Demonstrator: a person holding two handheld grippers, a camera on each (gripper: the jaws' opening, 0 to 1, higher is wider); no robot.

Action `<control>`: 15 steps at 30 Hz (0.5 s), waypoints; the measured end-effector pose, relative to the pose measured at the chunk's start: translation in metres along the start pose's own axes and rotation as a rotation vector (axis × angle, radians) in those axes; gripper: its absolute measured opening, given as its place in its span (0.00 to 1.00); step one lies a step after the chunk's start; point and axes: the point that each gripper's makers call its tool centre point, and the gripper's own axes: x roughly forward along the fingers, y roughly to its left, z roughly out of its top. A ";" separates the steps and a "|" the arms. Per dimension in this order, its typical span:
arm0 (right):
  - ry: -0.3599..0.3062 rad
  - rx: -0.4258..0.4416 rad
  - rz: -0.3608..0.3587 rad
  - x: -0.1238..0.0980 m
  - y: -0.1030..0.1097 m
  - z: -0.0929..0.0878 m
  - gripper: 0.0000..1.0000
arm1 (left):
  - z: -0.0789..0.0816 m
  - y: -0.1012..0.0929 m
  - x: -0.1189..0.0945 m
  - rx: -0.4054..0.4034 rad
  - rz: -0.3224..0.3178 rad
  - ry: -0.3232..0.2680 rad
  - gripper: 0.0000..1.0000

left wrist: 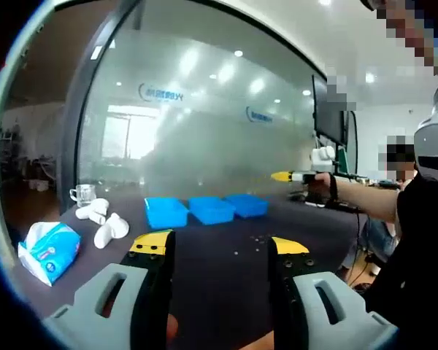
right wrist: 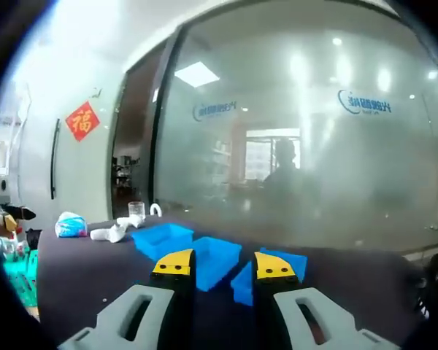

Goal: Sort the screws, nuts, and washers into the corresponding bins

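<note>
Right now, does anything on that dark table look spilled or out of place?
Nothing looks damaged. Small hardware pieces lie loose on the dark table in front of the three blue bins, not in them. A tissue pack and white objects sit to one side.

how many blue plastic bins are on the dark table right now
3. In the left gripper view they sit in a row: left blue plastic bin, middle bin, right bin. None looks hidden.
</note>
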 end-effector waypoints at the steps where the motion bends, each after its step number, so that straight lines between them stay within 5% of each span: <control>1: 0.002 -0.016 0.016 -0.009 0.006 -0.003 0.26 | 0.000 -0.001 0.002 -0.003 -0.005 -0.001 0.50; 15: -0.051 0.010 -0.008 -0.098 0.006 -0.008 0.26 | -0.003 -0.015 0.011 0.008 -0.041 0.016 0.50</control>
